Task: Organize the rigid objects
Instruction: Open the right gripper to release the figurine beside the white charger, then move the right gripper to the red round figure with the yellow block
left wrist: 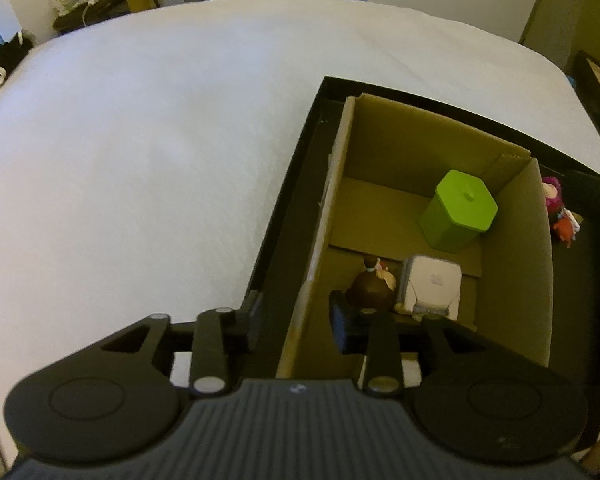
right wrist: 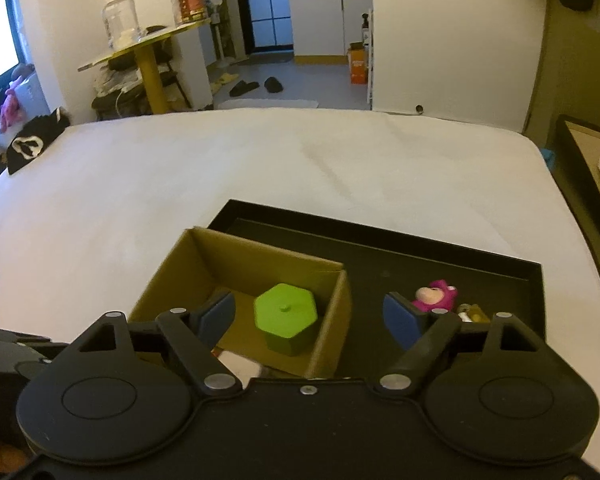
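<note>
Your left tongs (left wrist: 296,320) hang part-open and hold nothing, one pad outside the cardboard box (left wrist: 512,264) over its near-left wall, the other inside it. Just past that inner pad sit a brown round-headed figurine (left wrist: 370,288) and, touching it on the right, a white boxy item (left wrist: 432,284). Further in, toward the far right corner of the box, stands the green hexagonal container (left wrist: 458,210) with its lid on, upright and apart from the other two. The box rests in the left part of a black tray (left wrist: 288,216).

Your right tongs (right wrist: 310,316) stand wide open and empty. The green hexagonal container (right wrist: 286,316) shows between the pads but below them, untouched, on the box floor. The left pad hangs over the box interior; the right pad is beyond the box's right wall, over the tray floor (right wrist: 380,276). Just past the right pad lie a pink plush toy (right wrist: 436,294) and a small brownish toy (right wrist: 474,312), close together on the tray.

Beyond both tongs the tray sits on a white bed (right wrist: 260,168).
</note>
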Tool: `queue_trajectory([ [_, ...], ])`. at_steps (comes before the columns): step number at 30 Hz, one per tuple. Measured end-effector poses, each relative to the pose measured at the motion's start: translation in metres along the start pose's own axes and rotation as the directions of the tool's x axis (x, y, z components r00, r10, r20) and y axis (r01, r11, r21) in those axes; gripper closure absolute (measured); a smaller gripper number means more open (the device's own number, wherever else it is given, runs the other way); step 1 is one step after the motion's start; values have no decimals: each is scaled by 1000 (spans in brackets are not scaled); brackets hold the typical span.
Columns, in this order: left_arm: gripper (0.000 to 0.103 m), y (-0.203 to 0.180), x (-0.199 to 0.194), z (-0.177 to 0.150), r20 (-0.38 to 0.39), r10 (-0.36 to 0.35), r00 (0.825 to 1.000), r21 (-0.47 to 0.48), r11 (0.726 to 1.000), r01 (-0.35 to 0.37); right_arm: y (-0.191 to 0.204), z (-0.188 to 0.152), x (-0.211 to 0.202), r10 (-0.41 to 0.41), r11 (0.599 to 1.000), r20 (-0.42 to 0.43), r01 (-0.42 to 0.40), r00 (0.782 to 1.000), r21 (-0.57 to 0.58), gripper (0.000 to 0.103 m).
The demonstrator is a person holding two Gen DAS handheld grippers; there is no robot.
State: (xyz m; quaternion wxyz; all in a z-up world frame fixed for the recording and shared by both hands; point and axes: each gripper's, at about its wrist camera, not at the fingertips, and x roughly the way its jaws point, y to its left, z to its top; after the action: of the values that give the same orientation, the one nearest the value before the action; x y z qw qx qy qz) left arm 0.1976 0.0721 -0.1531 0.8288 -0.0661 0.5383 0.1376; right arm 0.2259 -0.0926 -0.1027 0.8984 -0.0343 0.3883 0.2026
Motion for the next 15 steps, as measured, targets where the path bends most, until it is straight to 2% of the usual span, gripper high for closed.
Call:
queue_trajectory([
  [6, 50, -11, -5, 5, 12, 57, 998, 26, 998, -57, -27, -7, -3, 1, 999, 21, -2, 1000, 46, 22],
  [10, 45, -17, -6, 5, 11, 85, 996, 36, 996, -85, -41, -13, -4, -45, 997, 45, 42, 998, 63, 20],
  [15, 39, -23, -9, 4, 13, 124, 992, 49, 991, -125, -62, -23, -1, -32, 994, 44, 27, 999, 106, 20],
])
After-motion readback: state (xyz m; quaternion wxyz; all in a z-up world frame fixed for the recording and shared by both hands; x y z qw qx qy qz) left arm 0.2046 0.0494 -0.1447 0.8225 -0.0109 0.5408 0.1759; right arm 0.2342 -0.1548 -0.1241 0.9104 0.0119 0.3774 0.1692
